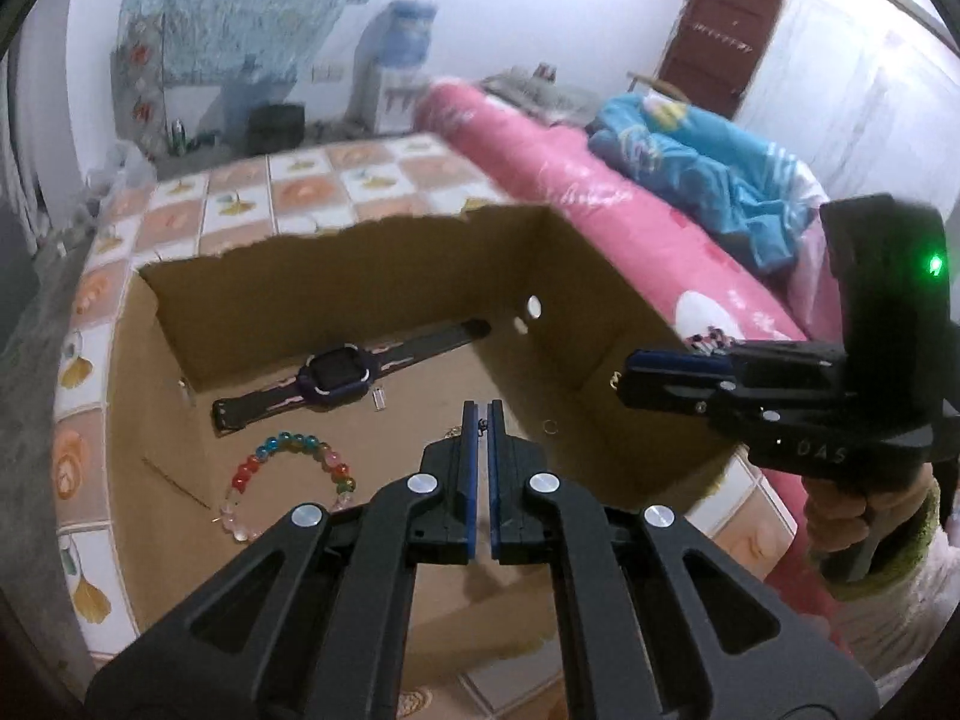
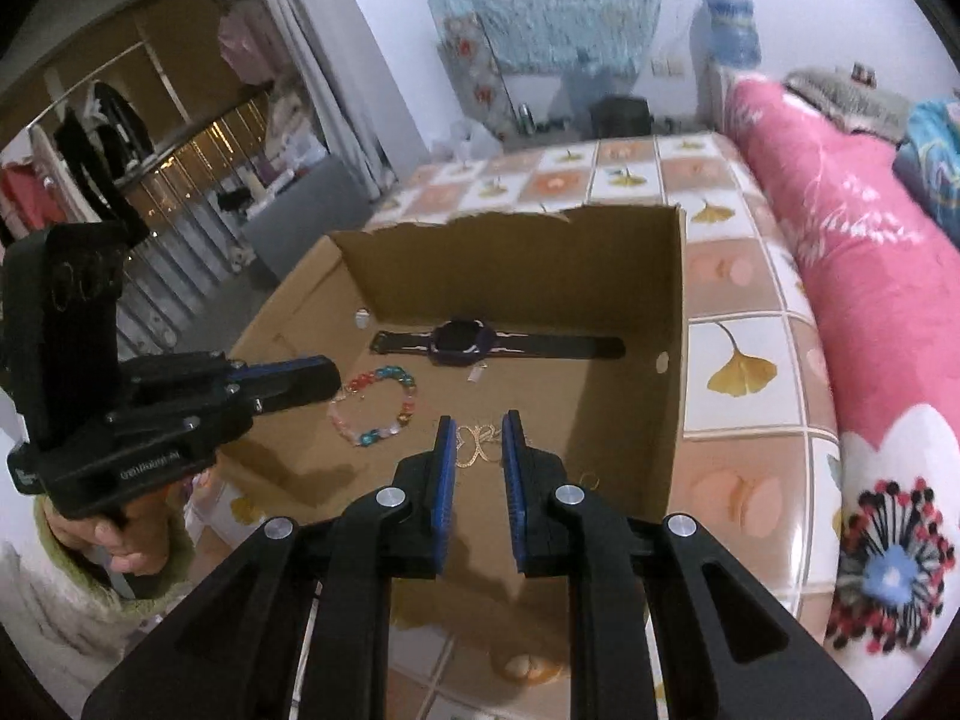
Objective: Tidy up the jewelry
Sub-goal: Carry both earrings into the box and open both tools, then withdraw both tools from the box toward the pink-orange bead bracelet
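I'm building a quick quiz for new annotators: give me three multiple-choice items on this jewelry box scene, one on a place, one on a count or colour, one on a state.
1. Where does the watch lie?
A. On the pink bedding
B. On the floor of the cardboard box, near its far wall
C. On the tiled tabletop outside the box

2. What colour are the pads of the right tongs?
A. Blue
B. Red
C. White

3. How do the left tongs stand?
A. Wide open over the bead bracelet
B. Clamped on the watch strap
C. Shut, with only a thin slit between the pads

Answers:
1 B: the watch rests inside the box by the back wall.
2 A: both inner pads show blue.
3 C: the pads nearly meet, above the box floor.
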`<state>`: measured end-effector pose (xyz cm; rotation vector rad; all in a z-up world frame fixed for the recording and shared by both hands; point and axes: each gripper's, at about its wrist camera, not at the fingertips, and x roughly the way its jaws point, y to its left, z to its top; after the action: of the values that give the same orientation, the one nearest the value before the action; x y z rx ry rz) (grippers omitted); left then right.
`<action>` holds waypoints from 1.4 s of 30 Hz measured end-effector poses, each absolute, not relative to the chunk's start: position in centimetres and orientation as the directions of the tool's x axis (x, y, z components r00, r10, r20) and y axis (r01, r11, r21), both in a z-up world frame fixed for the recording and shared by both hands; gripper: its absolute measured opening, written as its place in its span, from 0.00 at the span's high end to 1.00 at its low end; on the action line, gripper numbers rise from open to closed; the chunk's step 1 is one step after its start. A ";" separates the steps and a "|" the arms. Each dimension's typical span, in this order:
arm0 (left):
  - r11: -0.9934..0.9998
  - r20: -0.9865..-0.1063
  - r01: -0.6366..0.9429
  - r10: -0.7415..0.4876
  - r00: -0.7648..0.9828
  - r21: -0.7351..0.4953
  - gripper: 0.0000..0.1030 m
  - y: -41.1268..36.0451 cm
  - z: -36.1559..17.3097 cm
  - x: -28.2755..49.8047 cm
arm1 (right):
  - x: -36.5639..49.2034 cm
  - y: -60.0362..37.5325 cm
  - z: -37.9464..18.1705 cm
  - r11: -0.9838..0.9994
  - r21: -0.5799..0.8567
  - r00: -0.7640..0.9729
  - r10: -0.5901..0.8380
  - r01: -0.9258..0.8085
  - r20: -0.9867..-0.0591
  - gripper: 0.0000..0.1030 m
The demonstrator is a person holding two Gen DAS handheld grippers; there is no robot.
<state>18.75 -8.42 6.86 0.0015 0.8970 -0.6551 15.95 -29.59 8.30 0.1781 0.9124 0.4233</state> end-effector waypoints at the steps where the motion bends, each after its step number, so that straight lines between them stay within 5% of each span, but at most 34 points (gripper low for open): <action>1: 0.811 -0.734 0.521 -0.521 0.435 -0.266 0.94 -8.5 6.4 19.1 | 16.6 -29.6 8.0 0.904 0.327 0.528 0.427 -0.276 -0.734 0.84; 3: 0.821 -0.747 0.502 -0.509 0.427 -0.272 0.80 -8.4 5.7 19.8 | 17.3 -29.8 7.7 0.908 0.328 0.534 0.418 -0.260 -0.735 0.80; 16: 0.853 -0.675 0.470 -0.486 0.555 -0.228 0.47 -6.0 8.8 16.7 | 15.1 -32.9 11.3 0.900 0.373 0.637 0.425 -0.225 -0.643 0.77; 23: 0.874 -0.610 0.448 -0.462 0.644 -0.189 0.19 -1.6 11.6 11.9 | 8.1 -34.2 14.1 0.905 0.355 0.724 0.406 -0.235 -0.557 0.52; 28: 0.899 -0.614 0.394 -0.422 0.667 -0.190 0.13 2.4 11.4 8.1 | 2.8 -34.1 13.4 0.906 0.351 0.733 0.404 -0.237 -0.547 0.34; 42: 0.973 -0.847 0.217 -0.182 0.500 -0.081 0.12 3.2 -1.1 3.2 | -0.4 -26.9 1.7 0.984 0.151 0.535 0.179 -0.096 -0.826 0.25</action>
<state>3.16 3.24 -1.12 0.0372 1.0197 -0.2410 -0.44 -26.92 1.73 0.0906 0.9933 0.1642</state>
